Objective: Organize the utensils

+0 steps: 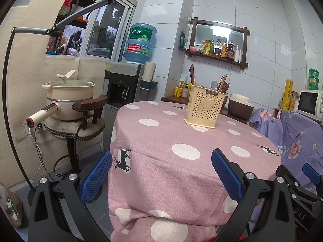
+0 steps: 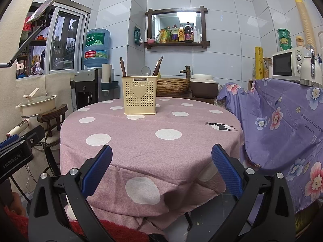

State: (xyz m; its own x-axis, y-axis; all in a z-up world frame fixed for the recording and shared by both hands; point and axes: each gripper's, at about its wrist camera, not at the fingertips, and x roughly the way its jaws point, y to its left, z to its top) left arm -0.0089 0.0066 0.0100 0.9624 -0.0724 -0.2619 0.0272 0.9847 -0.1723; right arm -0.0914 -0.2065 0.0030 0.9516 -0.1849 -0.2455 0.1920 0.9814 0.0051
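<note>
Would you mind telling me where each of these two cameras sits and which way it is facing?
Left wrist: on the open left gripper, at the near table edge, facing the utensil holder; the right gripper shows at the right.
Right wrist: on the open right gripper, facing the utensil holder squarely; the left gripper shows at the left.
Shared: holder, pink tablecloth, water bottle.
</note>
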